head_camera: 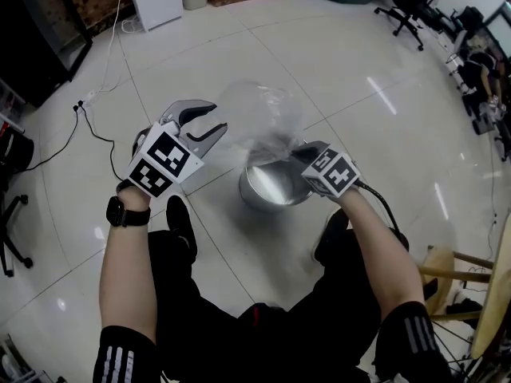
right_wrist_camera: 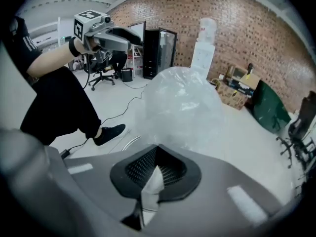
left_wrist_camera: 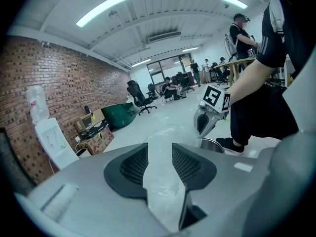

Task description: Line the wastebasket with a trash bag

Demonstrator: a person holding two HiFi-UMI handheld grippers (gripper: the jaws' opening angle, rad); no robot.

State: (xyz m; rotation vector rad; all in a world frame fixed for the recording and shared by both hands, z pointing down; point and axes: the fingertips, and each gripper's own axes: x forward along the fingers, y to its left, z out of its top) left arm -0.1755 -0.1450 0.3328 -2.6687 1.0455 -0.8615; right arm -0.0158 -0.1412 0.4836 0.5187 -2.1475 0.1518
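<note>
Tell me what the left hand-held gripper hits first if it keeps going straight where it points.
Probably the clear trash bag, puffed up just ahead of the left hand-held gripper, whose jaws are open, though depth is hard to judge.

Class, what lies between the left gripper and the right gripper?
In the head view, the puffed-up clear trash bag fills that stretch, just above the wastebasket; the right gripper pinches its edge.

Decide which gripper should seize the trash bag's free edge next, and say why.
Left: the left gripper is open beside the trash bag; the right gripper is shut on it over the wastebasket.
</note>
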